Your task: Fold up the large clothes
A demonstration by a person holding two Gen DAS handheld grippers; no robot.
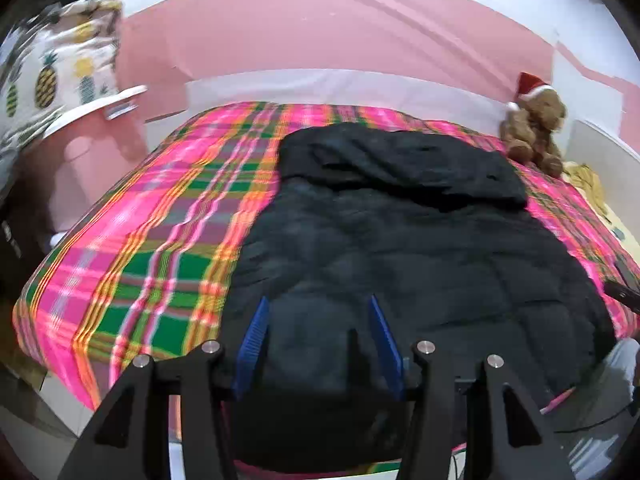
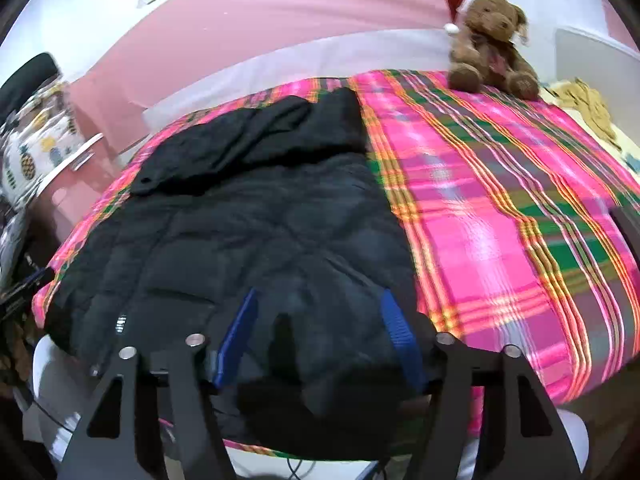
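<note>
Now the black puffer jacket is lying flat on the plaid bed, its long axis running away from both grippers. Left gripper and right gripper are hovering spread over its near hem, pinching nothing.

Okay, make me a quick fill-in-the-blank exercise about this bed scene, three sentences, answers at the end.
1. The coat spread on the bed is ____ in colour.
2. The teddy bear wears a ____ Santa hat.
3. The bed cover has a ____ pattern, mostly pink.

Missing words: black; red; plaid
</note>
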